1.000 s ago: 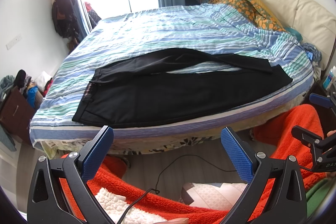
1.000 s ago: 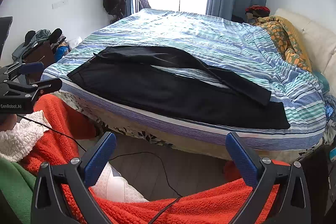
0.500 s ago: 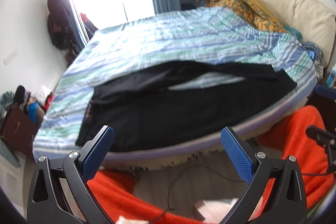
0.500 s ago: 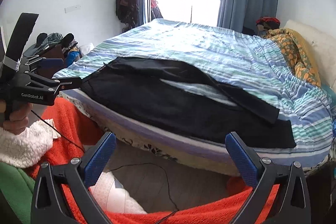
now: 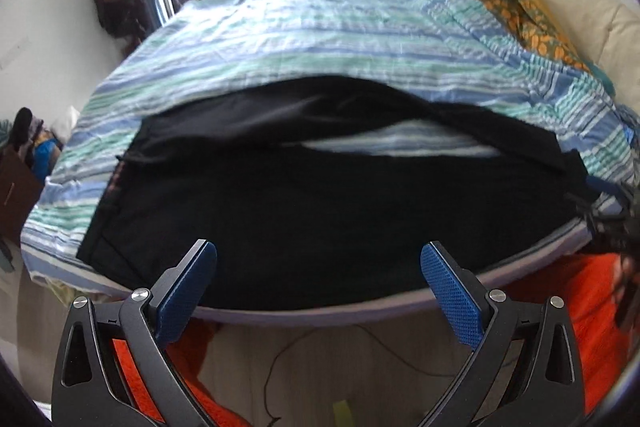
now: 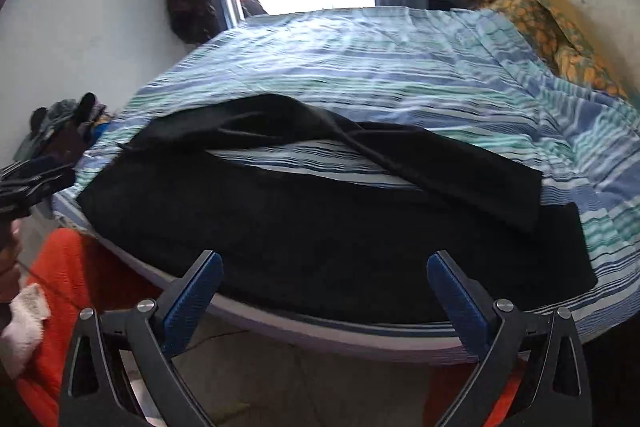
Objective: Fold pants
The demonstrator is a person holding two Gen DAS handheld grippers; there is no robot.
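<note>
Black pants (image 5: 304,203) lie spread flat along the near edge of the bed, waistband to the left, legs running right; they also show in the right wrist view (image 6: 320,227). The far leg lies apart from the near leg, with striped cover showing in the gap. My left gripper (image 5: 319,259) is open and empty, just at the near edge over the pants' upper part. My right gripper (image 6: 325,269) is open and empty, just at the near edge over the near leg. Each gripper shows blurred at the edge of the other's view.
The bed (image 5: 328,39) has a blue, green and white striped cover. An orange patterned quilt (image 5: 516,3) lies at the right by a cream headboard. Clothes hang by the window at left. A cable (image 5: 280,367) runs on the floor below. Orange fleece sleeves show low in both views.
Both grippers have moved forward and up towards the bed; the pants now fill much more of each view. Both stay open. The pants have not moved.
</note>
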